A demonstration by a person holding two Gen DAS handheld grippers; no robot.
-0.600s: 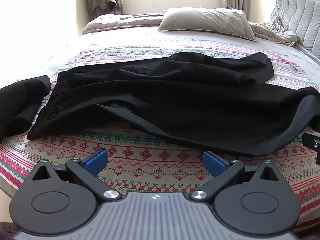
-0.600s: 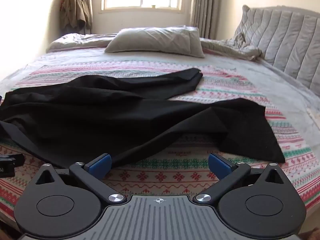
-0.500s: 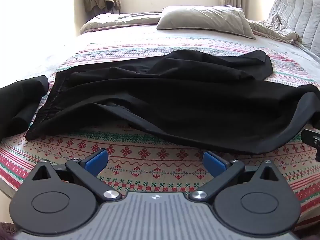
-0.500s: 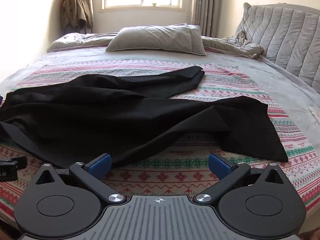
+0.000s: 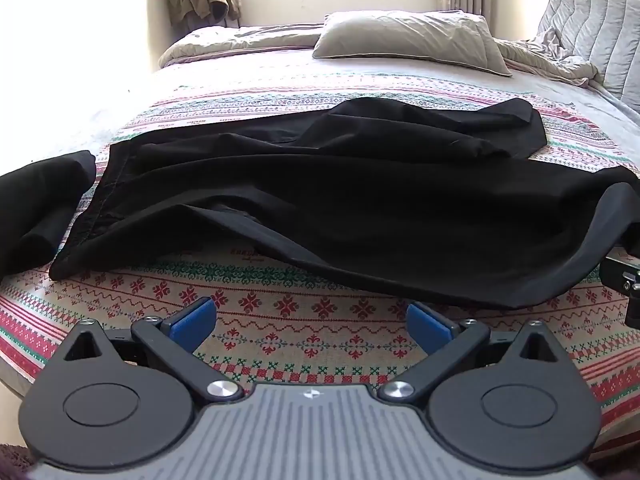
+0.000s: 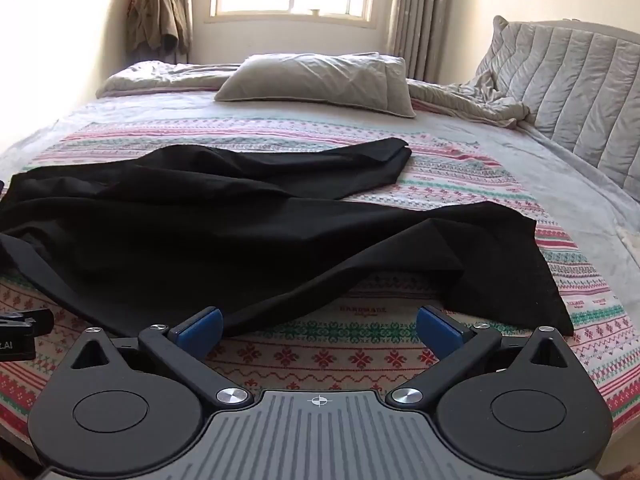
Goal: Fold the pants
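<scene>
Folding not started, as judged: the black pants (image 5: 360, 208) are spread unfolded and rumpled across the patterned bed cover (image 5: 288, 320), waistband at the left, legs splayed to the right. A separate dark bundle (image 5: 36, 216) lies just left of them. Left gripper (image 5: 312, 322): jaws fully apart, nothing held, short of the near hem. Right gripper (image 6: 318, 326): jaws fully apart, empty, near edge of the cloth just beside the left finger.

Your black fabric pants (image 5: 360, 208) lie across the patterned knit bedspread (image 5: 304, 328); folded black garment (image 5: 36, 208) left of them, grey rectangular pillow (image 5: 404, 38) behind.
</scene>
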